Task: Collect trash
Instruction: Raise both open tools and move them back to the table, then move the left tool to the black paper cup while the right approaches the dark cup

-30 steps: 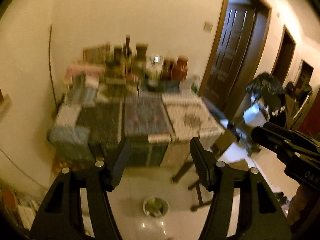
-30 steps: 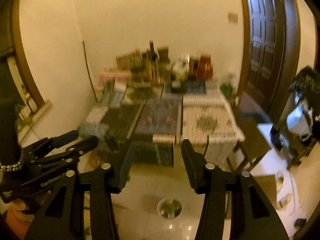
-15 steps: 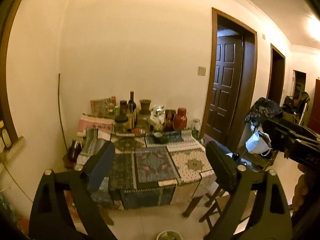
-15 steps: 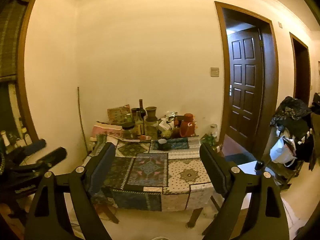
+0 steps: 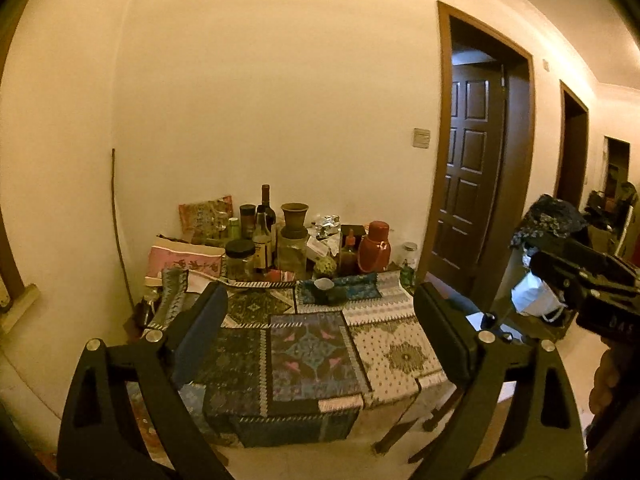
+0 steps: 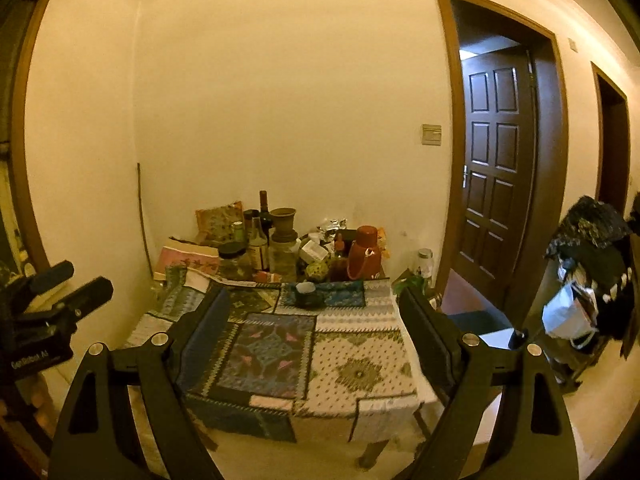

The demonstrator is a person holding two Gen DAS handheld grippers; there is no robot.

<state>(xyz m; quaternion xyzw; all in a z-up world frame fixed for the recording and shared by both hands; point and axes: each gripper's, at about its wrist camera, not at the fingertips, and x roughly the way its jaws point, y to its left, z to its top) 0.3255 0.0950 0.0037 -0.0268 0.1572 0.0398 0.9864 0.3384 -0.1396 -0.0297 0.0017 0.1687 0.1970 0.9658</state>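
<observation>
A table (image 5: 400, 360) under a patchwork cloth stands ahead against the wall. Its far half is crowded with bottles, jars, a red flask (image 5: 375, 246), crumpled foil (image 5: 329, 222) and white paper scraps (image 5: 322, 245). A dark cup (image 5: 323, 287) sits alone near the middle. My left gripper (image 5: 320, 300) hangs in the air short of the table, open and holding nothing. In the right wrist view my right gripper (image 6: 316, 300) is likewise open and holding nothing, in front of the same table (image 6: 360, 372). Each gripper shows at the edge of the other's view.
A dark wooden door (image 5: 474, 184) stands open to the right of the table. Further right is a rack (image 6: 588, 264) piled with dark clothes and a white bag (image 6: 566, 314). A thin stick (image 5: 120, 232) leans on the wall. Chair legs (image 5: 400, 432) show under the table.
Both grippers have risen and tilted up, so the bowl on the floor has dropped out of view. Both pairs of jaws have spread much wider.
</observation>
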